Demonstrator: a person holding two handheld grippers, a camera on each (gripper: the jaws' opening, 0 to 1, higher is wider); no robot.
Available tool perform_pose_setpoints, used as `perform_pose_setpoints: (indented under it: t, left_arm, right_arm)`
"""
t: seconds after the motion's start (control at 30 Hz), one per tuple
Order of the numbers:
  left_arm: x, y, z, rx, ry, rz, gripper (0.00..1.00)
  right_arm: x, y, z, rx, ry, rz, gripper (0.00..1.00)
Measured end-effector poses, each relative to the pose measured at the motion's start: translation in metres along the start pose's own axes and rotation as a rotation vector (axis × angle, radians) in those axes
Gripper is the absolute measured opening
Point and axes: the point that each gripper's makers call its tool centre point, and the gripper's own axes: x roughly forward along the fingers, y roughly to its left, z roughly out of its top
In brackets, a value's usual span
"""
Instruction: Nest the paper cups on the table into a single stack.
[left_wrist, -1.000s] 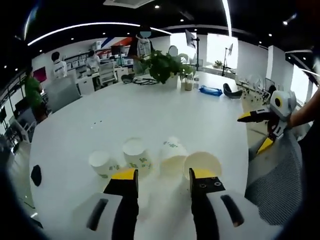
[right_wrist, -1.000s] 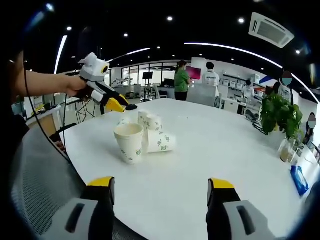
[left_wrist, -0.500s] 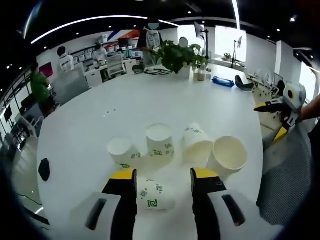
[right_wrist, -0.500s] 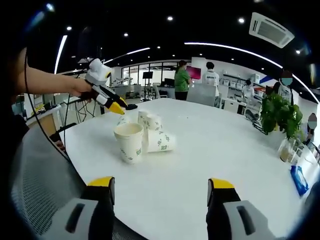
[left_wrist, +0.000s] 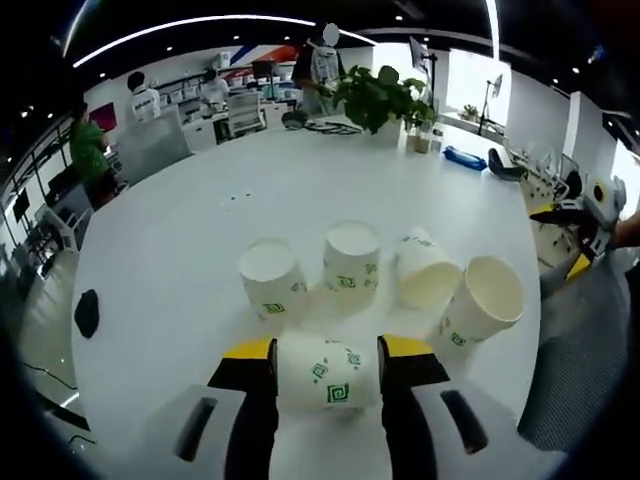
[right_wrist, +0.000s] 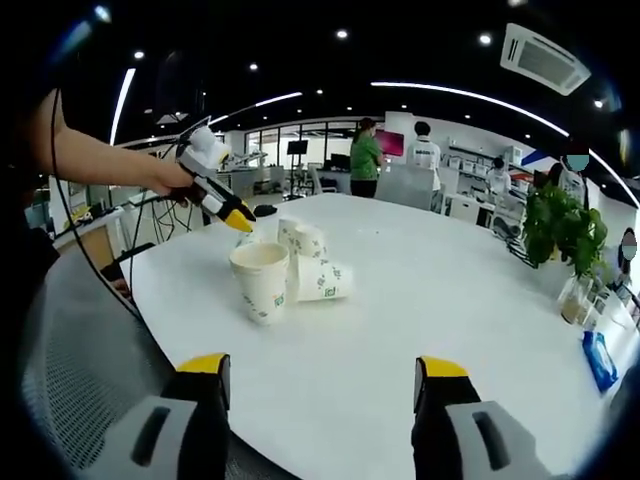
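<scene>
Five white paper cups with green prints, low centre of the left gripper view: one on its side, two inverted, one tipped, one upright, leaning.

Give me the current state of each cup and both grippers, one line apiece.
Nearest cup: lying on its side between the left gripper's jaws.
Left cup: upside down on the table.
Middle cup: upside down on the table.
Tipped cup: on its side, mouth toward the camera.
Right cup: upright, mouth open.
Left gripper: open, straddling the nearest cup.
Right gripper: open, empty.
</scene>
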Motion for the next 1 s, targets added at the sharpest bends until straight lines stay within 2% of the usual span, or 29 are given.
perform_pose_setpoints:
  t: [0.23, 0.33, 0.47, 0.53, 0.67, 0.8, 0.9, 1.0]
  left_arm:
    - [0.006, 0.011, -0.007, -0.032, 0.022, 0.01, 0.32]
    - [0.004, 0.003, -0.007, -0.054, 0.03, -0.003, 0.3]
    - [0.007, 0.007, -0.013, -0.046, 0.052, -0.018, 0.28]
    - [0.008, 0.006, -0.015, -0.072, 0.064, -0.048, 0.25]
    - [0.009, 0.018, -0.015, -0.101, 0.061, -0.054, 0.23]
    - [0.008, 0.011, -0.016, -0.092, 0.065, -0.061, 0.21]
    - [0.005, 0.009, -0.014, -0.086, 0.063, -0.065, 0.12]
    - [0.004, 0.006, -0.015, -0.082, 0.065, -0.065, 0.12]
  right_arm:
    - [0.0, -0.001, -0.001, 0.0, 0.003, -0.002, 0.74]
    - [0.0, -0.001, -0.001, 0.0, 0.003, -0.004, 0.74]
    - [0.0, -0.002, -0.001, 0.001, 0.004, -0.007, 0.74]
    - [0.0, -0.002, -0.001, 0.002, 0.005, -0.009, 0.74]
    - [0.0, -0.003, -0.002, 0.004, 0.006, -0.012, 0.73]
    - [0.0, -0.004, -0.002, 0.007, 0.006, -0.015, 0.73]
    - [0.0, -0.004, -0.002, 0.008, 0.006, -0.016, 0.72]
    - [0.0, -0.004, -0.002, 0.008, 0.008, -0.015, 0.72]
